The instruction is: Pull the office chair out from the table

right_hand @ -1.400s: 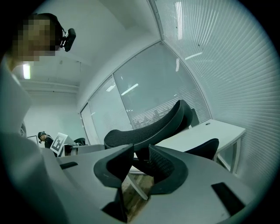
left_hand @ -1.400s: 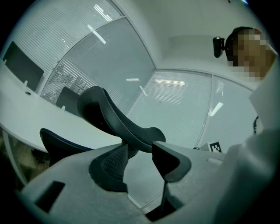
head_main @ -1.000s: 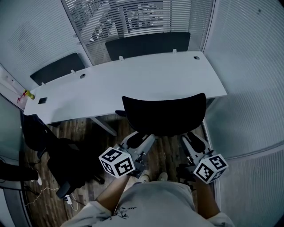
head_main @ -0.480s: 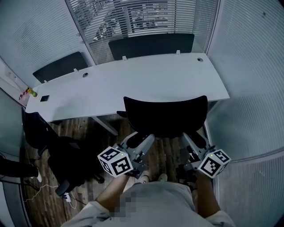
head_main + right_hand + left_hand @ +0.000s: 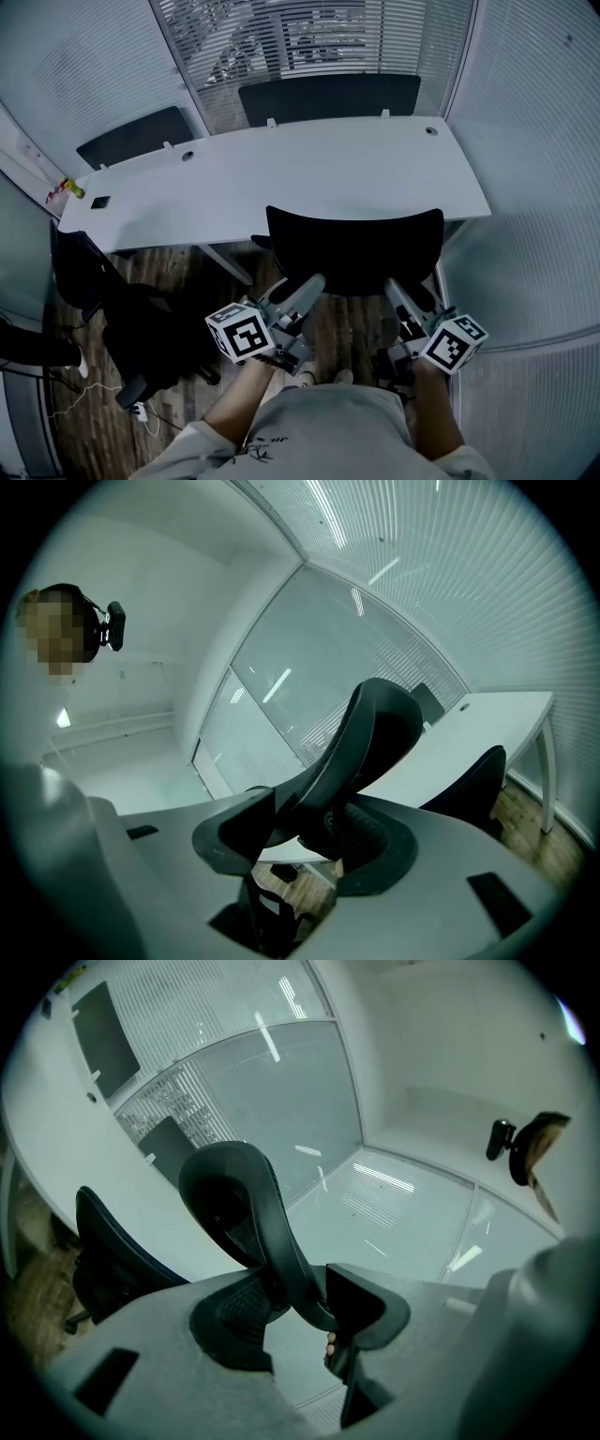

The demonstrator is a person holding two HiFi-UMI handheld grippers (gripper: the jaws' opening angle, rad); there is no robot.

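A black office chair (image 5: 354, 248) stands with its back at the near edge of the white table (image 5: 281, 178). My left gripper (image 5: 305, 286) reaches level to the left side of the backrest. In the left gripper view my left gripper (image 5: 300, 1312) straddles the chair's curved back edge (image 5: 230, 1194), which lies close against the pads; whether they press on it is not clear. My right gripper (image 5: 410, 292) is at the backrest's right side. The right gripper view shows that gripper (image 5: 300, 841) with jaws wide apart and the chair's back edge (image 5: 375, 724) between them.
Two more black chairs (image 5: 328, 94) (image 5: 131, 141) stand behind the table against glass walls with blinds. A dark chair base and bag (image 5: 141, 337) sit on the wooden floor to the left. A partition wall (image 5: 534, 281) is close on the right. A small black item (image 5: 100, 202) lies on the table's left end.
Both marker cubes have rolled a little and the right gripper has shifted slightly. The chair still stands at the table's edge as before.
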